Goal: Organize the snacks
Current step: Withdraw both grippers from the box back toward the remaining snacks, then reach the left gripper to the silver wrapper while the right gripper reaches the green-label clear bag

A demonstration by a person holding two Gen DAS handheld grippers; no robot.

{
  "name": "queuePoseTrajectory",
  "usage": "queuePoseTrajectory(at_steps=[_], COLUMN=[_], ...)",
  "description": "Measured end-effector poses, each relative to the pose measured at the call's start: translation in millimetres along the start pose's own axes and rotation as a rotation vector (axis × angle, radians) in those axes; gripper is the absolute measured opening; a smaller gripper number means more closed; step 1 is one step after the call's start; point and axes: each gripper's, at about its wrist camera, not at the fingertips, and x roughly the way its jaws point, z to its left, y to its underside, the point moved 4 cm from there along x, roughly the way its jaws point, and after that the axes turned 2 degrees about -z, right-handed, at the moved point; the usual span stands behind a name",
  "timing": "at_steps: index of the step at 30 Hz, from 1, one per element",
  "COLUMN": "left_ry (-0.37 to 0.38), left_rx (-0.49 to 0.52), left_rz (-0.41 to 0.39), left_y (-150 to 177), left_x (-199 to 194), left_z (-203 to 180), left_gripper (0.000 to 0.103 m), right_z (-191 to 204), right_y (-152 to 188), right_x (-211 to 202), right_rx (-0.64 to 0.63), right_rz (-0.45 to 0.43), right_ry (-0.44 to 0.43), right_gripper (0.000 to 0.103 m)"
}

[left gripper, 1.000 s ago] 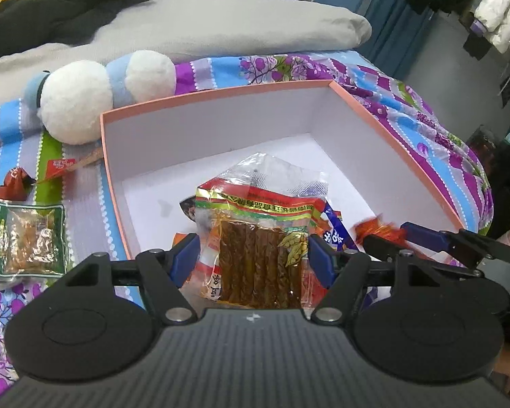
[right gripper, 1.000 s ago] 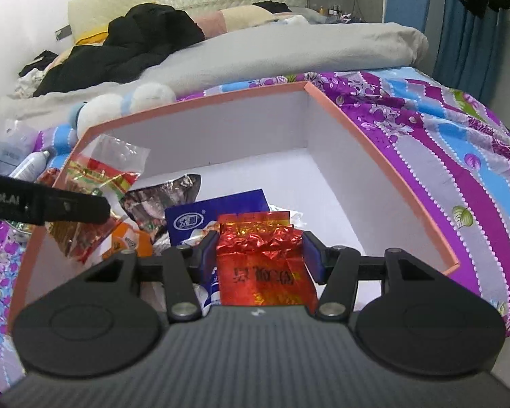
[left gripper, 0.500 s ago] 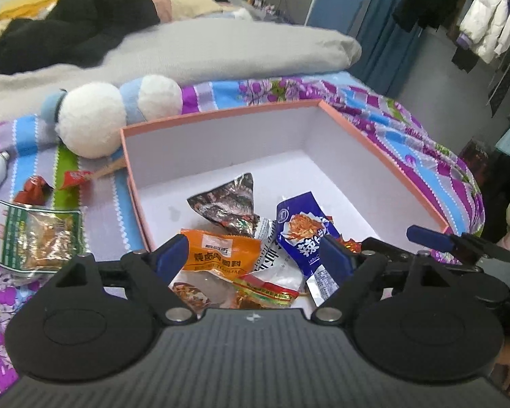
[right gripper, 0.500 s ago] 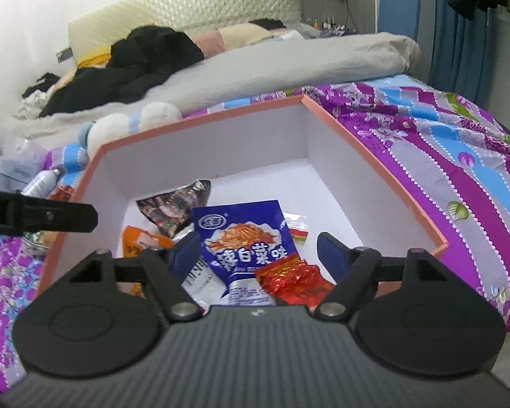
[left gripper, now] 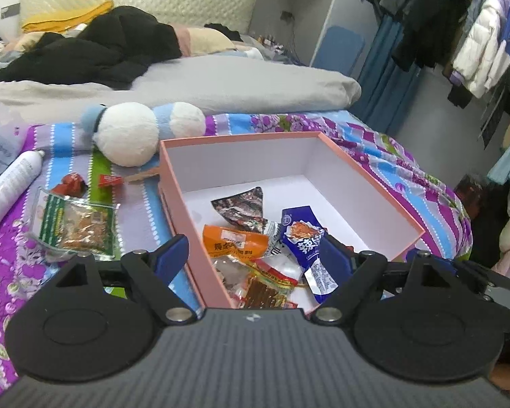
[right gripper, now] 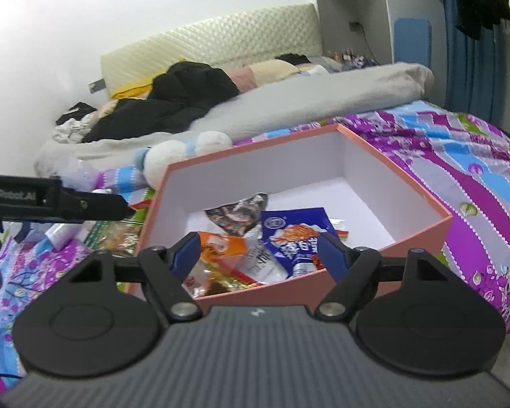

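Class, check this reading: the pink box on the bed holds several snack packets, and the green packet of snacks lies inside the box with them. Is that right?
Not quite. The green packet lies outside the pink box, on the bedspread beside its left wall, as the left wrist view shows. The rest holds: the box does hold several packets, among them the orange packet and the blue packet.
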Motion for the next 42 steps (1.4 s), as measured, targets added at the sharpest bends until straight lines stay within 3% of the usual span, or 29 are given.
queuePoseTrajectory(at_steps=[9, 24, 34, 42], left_ry=[-0.026, -0.043, -0.1, -0.137], left_rx=[-0.063, -0.023, -0.102, -0.156], left_rz=[-0.014, -0.021, -0.003, 0.006], left_y=[19, 64, 101, 113], left_x=[-23, -77, -110, -117], left_z=[25, 27, 63, 96], left_gripper=[0.087, 0.087, 0.087, 0.087], right_z=[17, 63, 105, 126], right_y=[13, 59, 85, 88], right_x=[-27, -57, -67, -62], right_rx=[-0.001, -0.016, -0.071, -0.131], right_rz=[-0.013, -0.001, 0.025, 0.034], right_ry=[-0.019, -0.088, -0.134, -0.165], right_gripper=[0.077, 0.077, 0.077, 0.077])
